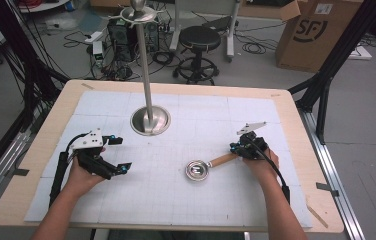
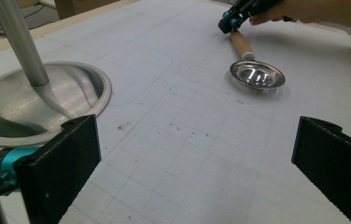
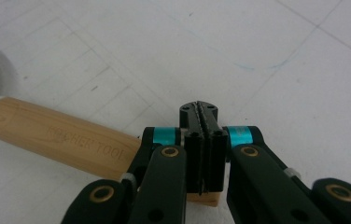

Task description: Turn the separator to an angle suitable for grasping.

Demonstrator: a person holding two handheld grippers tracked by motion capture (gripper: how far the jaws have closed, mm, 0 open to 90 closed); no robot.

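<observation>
Surface: wooden tabletop [image 1: 296, 145] covered by a white gridded mat [image 1: 176, 190].
Right gripper [image 1: 239, 148]: jaws pressed together, with the wooden handle [image 3: 57, 137] lying under and beside them; whether they pinch the handle cannot be told.
Ladle [image 1: 198, 170]: small steel bowl resting on the mat, handle pointing toward the right gripper.
Left gripper [image 1: 117, 154]: jaws wide apart, holding nothing, just over the mat.
Stand [image 1: 149, 120]: round metal base with upright pole, beyond both grippers.

one strainer [image 1: 201, 169], one stand [image 1: 149, 120] — two hand-held grippers [image 1: 111, 154]
</observation>
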